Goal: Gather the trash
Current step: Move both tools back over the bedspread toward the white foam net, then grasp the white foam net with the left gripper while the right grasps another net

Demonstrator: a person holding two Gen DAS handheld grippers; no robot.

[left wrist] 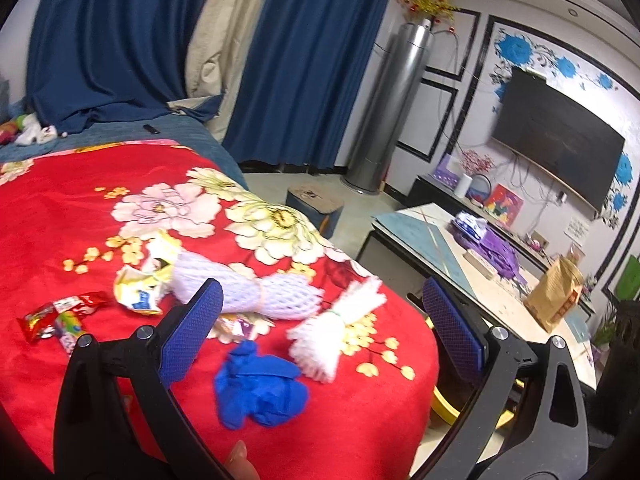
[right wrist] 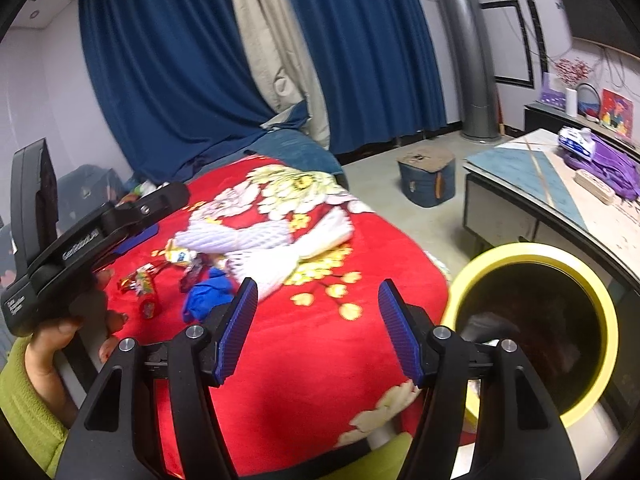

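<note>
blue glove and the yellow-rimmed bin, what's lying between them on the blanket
Nothing: in the right wrist view only bare red blanket separates the blue glove from the yellow-rimmed bin.

Blue curtains (left wrist: 304,60) hang behind the red floral blanket (left wrist: 120,184); a television (left wrist: 560,136) hangs on the wall.

Right gripper (right wrist: 318,312) (jaws apart) hangs over red blanket (right wrist: 304,360), beside yellow-rimmed bin (right wrist: 600,312).

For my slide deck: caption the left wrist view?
Open left gripper above blue glove and foam nets on a red blanket.
</note>
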